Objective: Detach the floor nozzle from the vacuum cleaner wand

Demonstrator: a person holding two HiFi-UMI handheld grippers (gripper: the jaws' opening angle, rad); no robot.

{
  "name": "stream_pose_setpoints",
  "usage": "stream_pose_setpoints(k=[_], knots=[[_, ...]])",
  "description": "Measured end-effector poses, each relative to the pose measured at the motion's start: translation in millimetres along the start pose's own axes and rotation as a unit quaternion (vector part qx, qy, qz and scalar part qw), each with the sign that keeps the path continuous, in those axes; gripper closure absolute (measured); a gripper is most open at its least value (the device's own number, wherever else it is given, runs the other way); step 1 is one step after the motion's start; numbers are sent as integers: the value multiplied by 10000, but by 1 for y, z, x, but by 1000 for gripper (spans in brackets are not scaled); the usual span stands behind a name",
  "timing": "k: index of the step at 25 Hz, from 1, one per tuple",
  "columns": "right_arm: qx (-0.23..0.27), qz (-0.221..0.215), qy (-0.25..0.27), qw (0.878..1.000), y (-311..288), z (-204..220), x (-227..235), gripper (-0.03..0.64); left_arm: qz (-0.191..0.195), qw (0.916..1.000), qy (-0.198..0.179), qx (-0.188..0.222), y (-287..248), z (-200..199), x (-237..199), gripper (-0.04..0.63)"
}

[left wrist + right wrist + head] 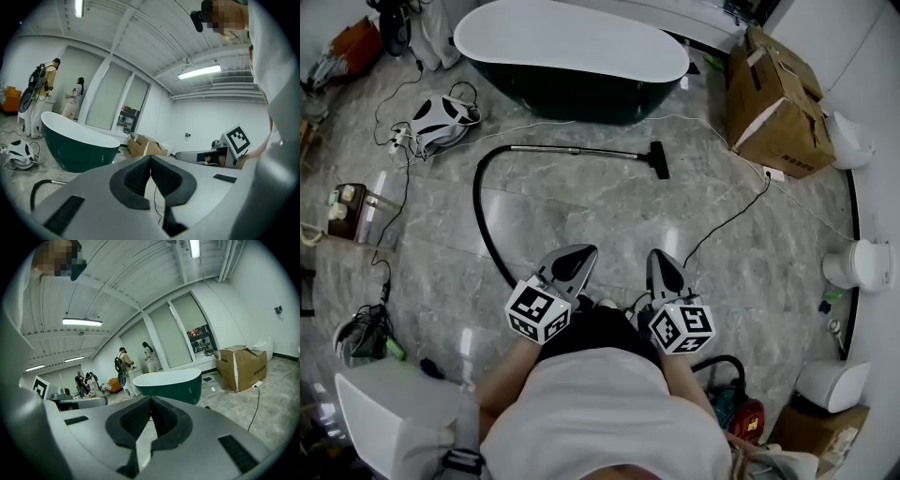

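A silver vacuum wand [572,150] lies on the grey stone floor ahead of me, with a black floor nozzle [659,159] at its right end and a black hose [485,220] curving from its left end back toward me. My left gripper [581,255] and right gripper [664,262] are held side by side at waist height, well short of the wand. Both are shut with nothing between the pads. The left gripper view shows its shut jaws and a piece of the hose [35,190]. The right gripper [150,405] points toward the bathtub.
A dark green bathtub [572,56] with a white rim stands behind the wand. Cardboard boxes [773,98] sit at the far right, a white machine [441,122] at the left. A black cable [727,220] crosses the floor at the right. People stand in the distance.
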State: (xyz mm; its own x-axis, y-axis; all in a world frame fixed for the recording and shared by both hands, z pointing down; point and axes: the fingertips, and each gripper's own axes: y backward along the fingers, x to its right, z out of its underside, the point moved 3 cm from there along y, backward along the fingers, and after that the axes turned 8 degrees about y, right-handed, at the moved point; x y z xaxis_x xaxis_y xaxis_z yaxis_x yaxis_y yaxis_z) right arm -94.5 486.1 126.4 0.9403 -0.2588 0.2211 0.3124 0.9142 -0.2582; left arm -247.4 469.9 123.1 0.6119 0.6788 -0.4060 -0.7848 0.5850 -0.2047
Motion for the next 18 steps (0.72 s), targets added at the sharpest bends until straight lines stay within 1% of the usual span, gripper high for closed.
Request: stream_pose_setpoints(k=[3,6,8,12,18], knots=[[178,66,-111,9998,-1,-2,-3,601,-31,10000,56,7,7,1,-9,584],[210,229,-110,9995,-2,-2,-5,601,-41,10000,83,15,13,1,-16,584],[224,263,-133,9993,-3,-1,-8,601,-30,10000,49,42,15,0,-21,584],[180,294,-130,9993,-5,6,-17,601,34,10000,-28,88,15,-1,-29,584],[73,367,-189,9991,-6,11,-17,601,177,9998,30,-64,11,2,-28,584]])
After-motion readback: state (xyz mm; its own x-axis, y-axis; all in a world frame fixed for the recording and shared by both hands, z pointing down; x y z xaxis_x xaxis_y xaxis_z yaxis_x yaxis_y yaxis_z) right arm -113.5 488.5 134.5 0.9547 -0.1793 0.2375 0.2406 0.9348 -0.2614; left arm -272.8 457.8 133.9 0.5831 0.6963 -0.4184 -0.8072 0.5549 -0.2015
